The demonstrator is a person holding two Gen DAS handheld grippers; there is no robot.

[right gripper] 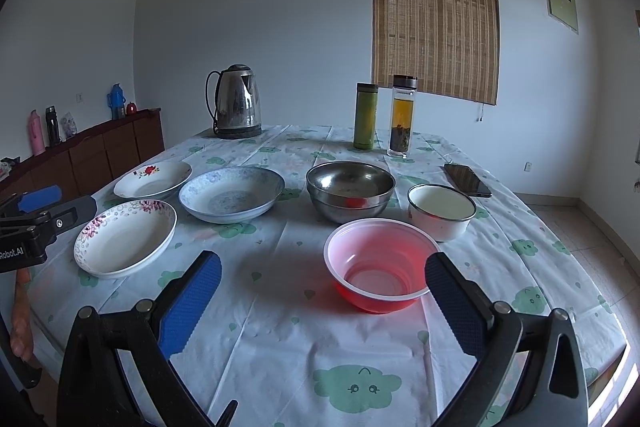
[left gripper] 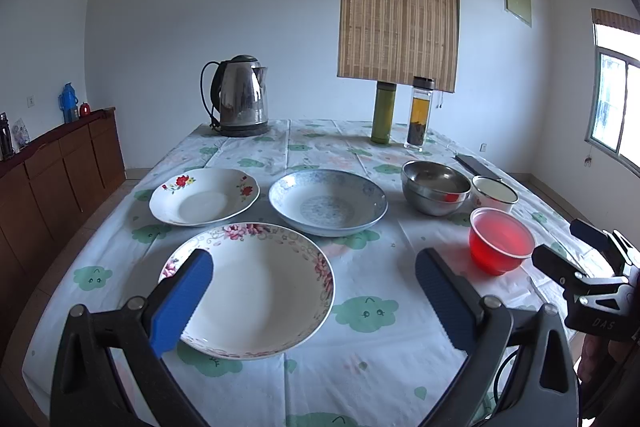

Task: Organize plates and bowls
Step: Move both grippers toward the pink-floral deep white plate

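Left gripper [left gripper: 314, 297] spread wide, holding nothing; pink-flowered plate [left gripper: 256, 287] lies between and just beyond its fingers, nearer the left one. Red-flowered plate [left gripper: 204, 197] and blue-patterned plate [left gripper: 328, 201] farther ahead. Right gripper [right gripper: 322, 293] also wide apart, empty; red plastic bowl [right gripper: 380, 263] between its fingertips, steel bowl [right gripper: 350, 191] and white enamel bowl [right gripper: 440, 211] beyond.

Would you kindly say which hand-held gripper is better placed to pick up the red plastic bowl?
The right hand-held gripper: it is open with the red plastic bowl almost between its fingers, while the left hand-held gripper faces the floral plate.
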